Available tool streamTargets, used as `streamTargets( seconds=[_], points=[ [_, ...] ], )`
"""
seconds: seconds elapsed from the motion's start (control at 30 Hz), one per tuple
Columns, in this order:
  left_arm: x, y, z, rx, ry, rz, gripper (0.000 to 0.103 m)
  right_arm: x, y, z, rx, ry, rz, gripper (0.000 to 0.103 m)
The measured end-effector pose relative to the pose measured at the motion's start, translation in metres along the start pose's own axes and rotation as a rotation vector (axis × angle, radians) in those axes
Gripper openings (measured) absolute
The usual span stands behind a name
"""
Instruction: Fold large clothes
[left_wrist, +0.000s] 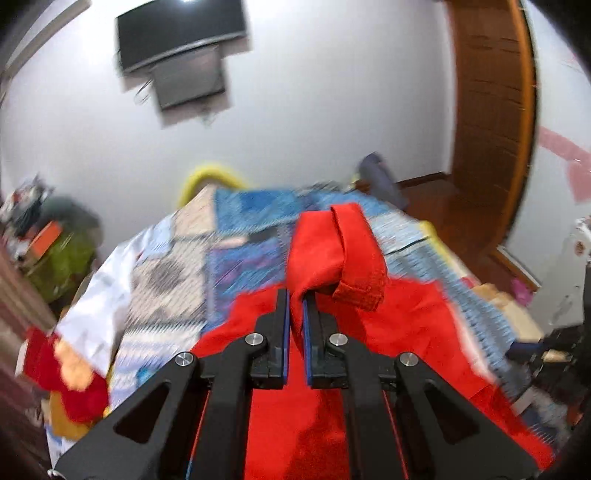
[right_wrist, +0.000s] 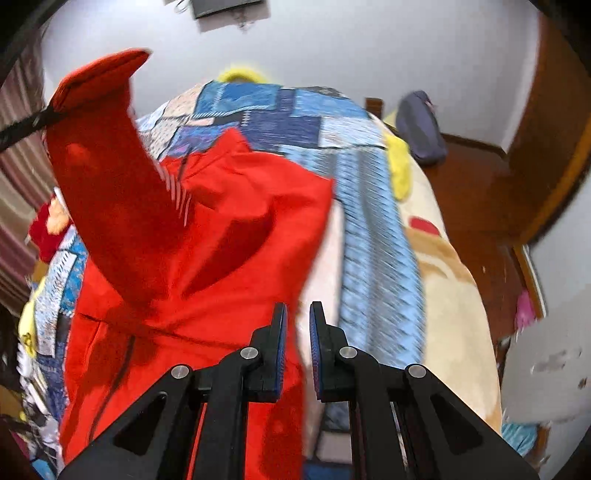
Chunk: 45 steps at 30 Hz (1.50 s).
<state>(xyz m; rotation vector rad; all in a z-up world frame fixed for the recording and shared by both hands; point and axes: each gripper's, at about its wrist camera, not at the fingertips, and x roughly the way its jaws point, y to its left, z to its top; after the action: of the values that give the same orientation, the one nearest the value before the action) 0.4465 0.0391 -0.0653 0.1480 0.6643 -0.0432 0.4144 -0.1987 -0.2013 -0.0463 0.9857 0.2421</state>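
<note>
- Left tongs (left_wrist: 295, 295) are clenched on a fold of a red garment (left_wrist: 369, 332); cloth is pinched between the blue pads, and a hemmed sleeve end (left_wrist: 356, 254) stands up just beyond the tips.
- In the right wrist view, that sleeve (right_wrist: 107, 155) is lifted high to the left of the right tongs, held at its cuff by a dark finger of the left tongs coming in from the left edge.
- Right tongs (right_wrist: 297, 314) are clenched, with a thin slit between the pads. The garment's edge lies right at the slit, but blur hides whether any cloth is gripped.
- The rest of the garment is spread on the bed, under and ahead of both tongs.
- The bed carries a blue patchwork quilt (right_wrist: 295, 118) beyond the garment and a cream blanket (right_wrist: 454, 295) to the right of it.
- A yellow pillow (left_wrist: 207, 177) sits at the far end of the bed.
- A dark screen (left_wrist: 177, 33) hangs on the white wall beyond.
- A wooden door (left_wrist: 487, 110) stands far right.
</note>
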Motion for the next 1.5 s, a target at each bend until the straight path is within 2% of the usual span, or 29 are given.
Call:
streamTargets(
  seconds=[0.1,0.17,0.2,0.3,0.33,0.43,0.5,0.6,0.63,0.7,0.83,1.0,1.1,1.23,1.33,1.4,1.5],
  points=[
    [0.016,0.04,-0.037,-0.034,0.05,0.068,0.006,0.024,0.03,0.015,-0.054,0.022,-0.013,0.008],
    [0.026,0.059,-0.061,-0.064,0.09,0.08,0.006,0.05,0.047,0.02,-0.081,0.06,-0.048,0.008],
    [0.037,0.074,-0.082,-0.097,0.131,0.082,0.006,0.062,0.053,0.02,-0.101,0.078,-0.077,0.008],
    [0.058,0.099,-0.124,-0.16,0.215,0.088,0.006,0.108,0.063,0.011,-0.183,0.166,-0.25,0.008],
    [0.066,0.107,-0.143,-0.188,0.253,0.08,0.006,0.116,0.064,0.008,-0.198,0.18,-0.282,0.008],
    [0.086,0.124,-0.191,-0.254,0.349,0.035,0.006,0.116,0.068,-0.002,-0.254,0.118,-0.342,0.008],
    [0.093,0.126,-0.212,-0.272,0.39,0.013,0.006,0.115,0.07,-0.006,-0.281,0.111,-0.384,0.008],
    [0.1,0.123,-0.245,-0.289,0.448,-0.009,0.009,0.116,0.069,-0.012,-0.325,0.111,-0.498,0.008],
    [0.103,0.123,-0.252,-0.294,0.466,-0.015,0.012,0.117,0.065,-0.014,-0.328,0.118,-0.503,0.008],
    [0.104,0.121,-0.264,-0.308,0.496,-0.038,0.016,0.115,0.056,-0.016,-0.301,0.117,-0.485,0.008],
    [0.09,0.121,-0.276,-0.352,0.488,-0.087,0.019,0.114,0.049,-0.013,-0.282,0.129,-0.475,0.008],
    [0.071,0.121,-0.275,-0.297,0.52,-0.046,0.022,0.111,0.045,-0.013,-0.279,0.133,-0.479,0.008],
    [0.05,0.127,-0.264,-0.284,0.488,-0.017,0.03,0.096,0.034,-0.009,-0.208,0.146,-0.377,0.008],
    [0.034,0.128,-0.237,-0.277,0.422,0.004,0.039,0.058,0.029,0.005,-0.089,0.097,-0.13,0.008],
    [0.039,0.117,-0.214,-0.259,0.397,-0.007,0.043,0.044,0.041,0.018,-0.066,0.071,-0.007,0.008],
    [0.053,0.103,-0.203,-0.246,0.395,-0.022,0.044,0.045,0.055,0.027,-0.088,0.069,0.023,0.008],
    [0.082,0.088,-0.198,-0.241,0.422,-0.054,0.044,0.069,0.082,0.035,-0.149,0.102,0.006,0.008]
  ],
)
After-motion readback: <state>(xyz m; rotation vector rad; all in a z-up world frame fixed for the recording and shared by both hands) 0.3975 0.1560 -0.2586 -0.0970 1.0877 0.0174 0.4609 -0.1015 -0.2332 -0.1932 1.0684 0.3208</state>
